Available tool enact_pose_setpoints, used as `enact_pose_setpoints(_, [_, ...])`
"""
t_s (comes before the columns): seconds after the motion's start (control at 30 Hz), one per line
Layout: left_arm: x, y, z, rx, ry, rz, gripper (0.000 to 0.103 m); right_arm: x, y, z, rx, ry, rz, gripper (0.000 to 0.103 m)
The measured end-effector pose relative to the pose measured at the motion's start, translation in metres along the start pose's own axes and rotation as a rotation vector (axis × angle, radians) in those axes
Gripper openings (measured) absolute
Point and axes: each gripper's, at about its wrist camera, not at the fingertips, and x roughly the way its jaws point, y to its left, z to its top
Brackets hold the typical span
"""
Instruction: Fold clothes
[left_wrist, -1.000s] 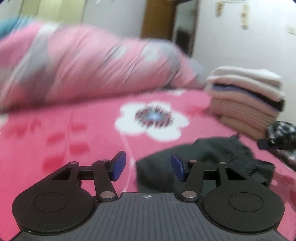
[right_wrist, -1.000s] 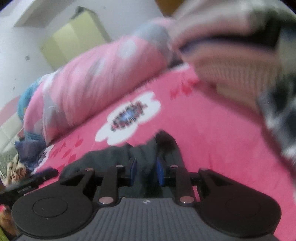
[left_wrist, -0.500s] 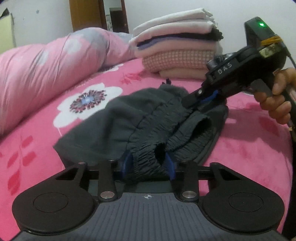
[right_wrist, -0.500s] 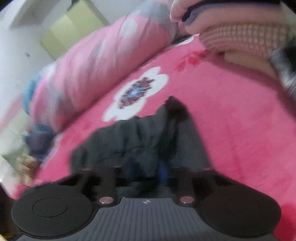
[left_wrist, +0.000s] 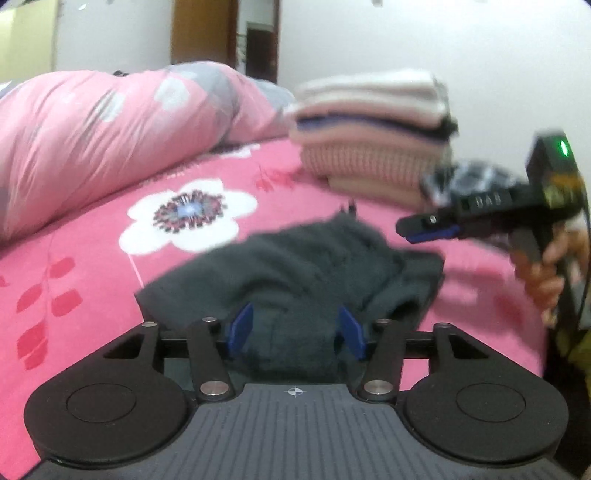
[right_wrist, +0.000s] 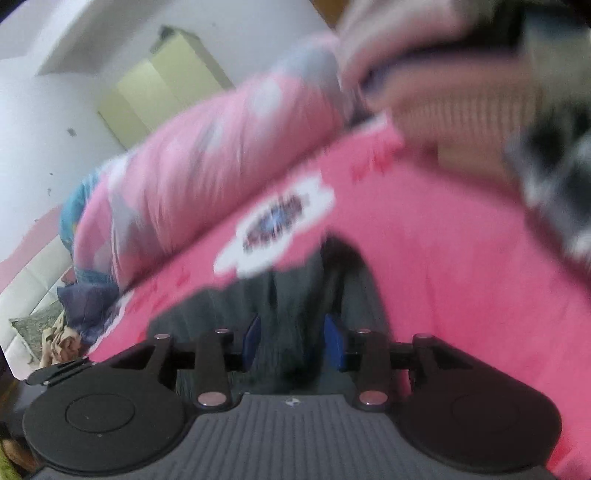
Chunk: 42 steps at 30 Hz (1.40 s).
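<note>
We see a dark grey garment (left_wrist: 295, 273) lying crumpled on the pink flowered bedspread (left_wrist: 92, 280), just in front of a stack of folded clothes (left_wrist: 373, 144) and beside the rolled pink duvet (left_wrist: 110, 129). Our left gripper (left_wrist: 295, 330) sits at the garment's near edge with its jaws opening; a fold of the cloth lies between the blue pads (left_wrist: 240, 326), which look clear of it on both sides. From the left wrist view, the right gripper (left_wrist: 430, 230) hangs just above the garment's far right corner, held in a hand (left_wrist: 546, 273). In the right wrist view, heavily blurred, the right gripper's jaws are also opening, with grey cloth between the pads; they seem not to press it, though we cannot be certain.
</note>
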Motion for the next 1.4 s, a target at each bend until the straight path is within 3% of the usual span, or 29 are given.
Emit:
enact_pose_setpoints(0.07, [0.005,-0.002,0.008,0.002,-0.013,0.001,0.055,-0.001,-0.001,0.008,-0.025,-0.029,-0.024,0.04])
enact_pose_setpoints(0.2, [0.038,-0.016,0.016,0.079,0.017,0.057,0.055,0.018,-0.007,0.018,-0.029,0.014,-0.07,0.03])
enact_pose_setpoints(0.33, [0.07,-0.014,0.018,0.084,0.075,0.081,0.055,0.03,-0.007,0.02,-0.016,0.06,-0.021,0.03])
enact_pose_setpoints(0.5, [0.087,-0.001,0.017,0.039,0.117,0.066,0.055,0.043,-0.013,0.032,0.001,0.055,-0.045,0.032])
enact_pose_setpoints(0.63, [0.078,0.0,0.023,0.011,0.103,0.055,0.055,0.049,-0.024,0.043,-0.025,0.013,-0.105,0.026])
enact_pose_setpoints(0.7, [0.072,-0.003,0.031,-0.006,0.089,0.018,0.056,0.054,-0.031,0.047,-0.022,0.004,-0.112,0.024])
enact_pose_setpoints(0.8, [0.078,-0.013,0.048,-0.03,0.088,-0.053,0.067,0.062,-0.041,0.053,-0.002,-0.007,-0.107,0.024])
enact_pose_setpoints(1.0, [0.124,-0.059,0.073,0.105,0.132,-0.058,0.071,0.08,-0.054,0.055,0.04,0.0,-0.056,0.024])
enact_pose_setpoints(1.1, [0.151,-0.072,0.073,0.16,0.17,-0.022,0.068,0.086,-0.06,0.053,0.046,-0.006,-0.038,0.024])
enact_pose_setpoints(1.17, [0.163,-0.075,0.073,0.182,0.198,0.001,0.055,0.087,-0.067,0.051,0.071,-0.02,-0.018,0.024])
enact_pose_setpoints(1.33, [0.166,-0.06,0.075,0.07,0.204,-0.022,0.04,0.086,-0.082,0.045,0.104,-0.021,0.045,0.024])
enact_pose_setpoints(1.4, [0.163,-0.055,0.077,0.033,0.179,-0.046,0.04,0.088,-0.085,0.044,0.125,-0.018,0.064,0.024])
